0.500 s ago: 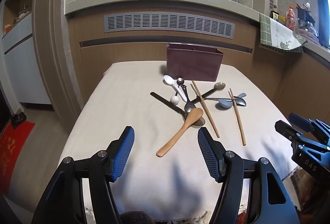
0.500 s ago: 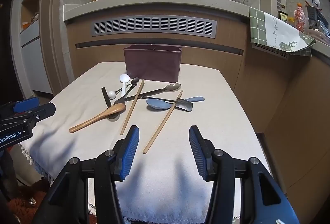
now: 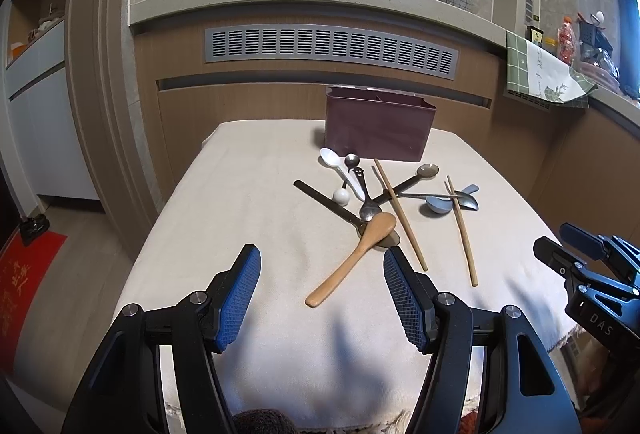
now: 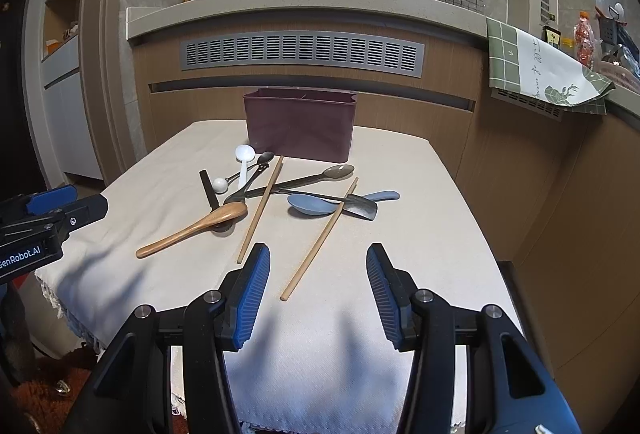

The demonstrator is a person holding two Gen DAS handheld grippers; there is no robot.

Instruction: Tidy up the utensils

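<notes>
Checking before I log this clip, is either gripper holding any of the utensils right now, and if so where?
Nothing is held. The left gripper and right gripper are both open and empty above the table; the utensils lie by the maroon holder.

Black gripper, blue ribbed pads

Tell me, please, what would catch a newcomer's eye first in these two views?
Most striking is the tangle of utensils mid-table on the cream tablecloth: a wooden spoon, two wooden chopsticks, a blue spoon and several metal spoons lying crossed. Just behind them stands the maroon utensil holder, nothing sticking out of it. In the foreground, the left gripper and right gripper hover open, holding nothing.
</notes>
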